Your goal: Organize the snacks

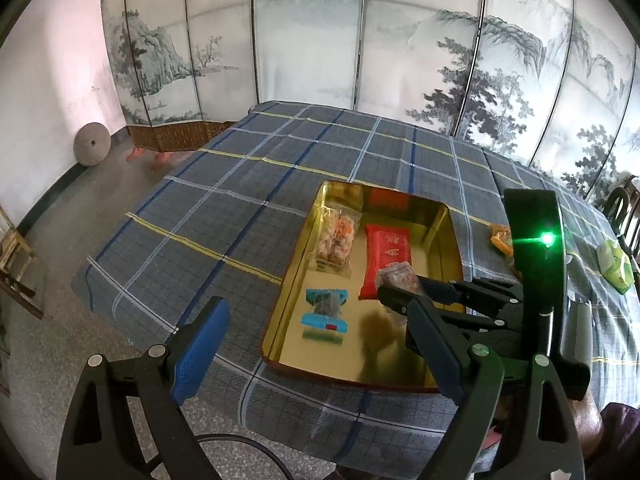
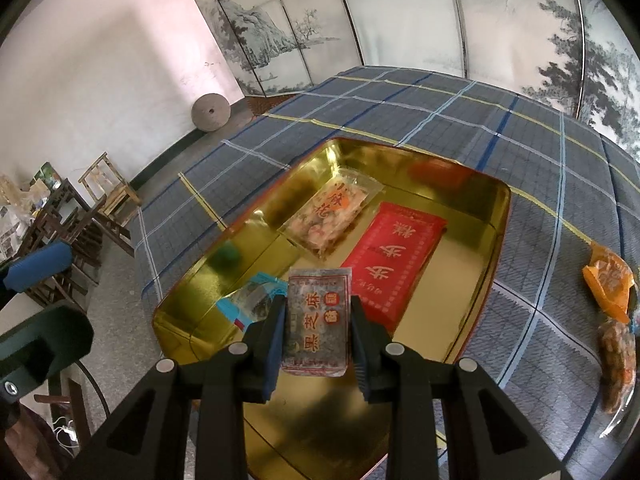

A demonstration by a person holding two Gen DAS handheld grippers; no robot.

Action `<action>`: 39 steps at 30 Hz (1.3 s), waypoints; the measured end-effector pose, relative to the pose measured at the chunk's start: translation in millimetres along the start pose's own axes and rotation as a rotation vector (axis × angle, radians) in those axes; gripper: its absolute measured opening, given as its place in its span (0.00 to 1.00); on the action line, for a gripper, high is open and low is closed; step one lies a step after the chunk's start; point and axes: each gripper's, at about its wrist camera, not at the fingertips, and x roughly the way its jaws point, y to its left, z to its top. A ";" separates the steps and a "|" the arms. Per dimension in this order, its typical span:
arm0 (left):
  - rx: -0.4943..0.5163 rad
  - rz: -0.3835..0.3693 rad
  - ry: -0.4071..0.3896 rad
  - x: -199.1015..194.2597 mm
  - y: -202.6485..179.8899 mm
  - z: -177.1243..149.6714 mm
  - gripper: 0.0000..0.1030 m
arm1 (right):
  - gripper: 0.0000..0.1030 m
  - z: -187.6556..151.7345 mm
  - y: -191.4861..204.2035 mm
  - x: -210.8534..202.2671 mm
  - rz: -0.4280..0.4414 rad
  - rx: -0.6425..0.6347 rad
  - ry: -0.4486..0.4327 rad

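A gold tin tray (image 1: 440, 248) (image 2: 452, 320) lies on the checked tablecloth. In it are a red packet (image 1: 386, 258) (image 2: 394, 256), a clear packet of fried twists (image 1: 334, 240) (image 2: 332, 216) and a blue-ended packet (image 1: 324, 312) (image 2: 252, 300). My right gripper (image 2: 318, 310) (image 1: 394, 294) is shut on a grey-brown sesame packet (image 2: 320, 288) (image 1: 398, 274), held over the tray's near part beside the red packet. Over the tray's near left corner my left gripper (image 1: 320, 354) stands open and holds nothing.
An orange packet (image 1: 502, 238) (image 2: 608, 280), a green packet (image 1: 614, 266) and a clear pack of brown snacks (image 2: 616, 368) lie on the cloth right of the tray. A painted folding screen (image 1: 304, 40) stands behind the table. Wooden chairs (image 2: 108, 192) and a round millstone (image 2: 210, 112) are on the left.
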 end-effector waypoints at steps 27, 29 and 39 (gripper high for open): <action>0.042 0.012 -0.017 -9.9 -18.0 -1.7 0.86 | 0.33 -27.1 -36.8 -89.4 -0.016 0.060 -0.196; 0.048 0.013 -0.020 -12.3 -21.6 -2.0 0.86 | 0.34 -35.2 -44.7 -102.1 -0.041 0.067 -0.209; 0.100 0.017 -0.034 -22.8 -46.2 -2.9 0.86 | 0.40 -84.3 -122.7 -171.9 -0.196 0.214 -0.270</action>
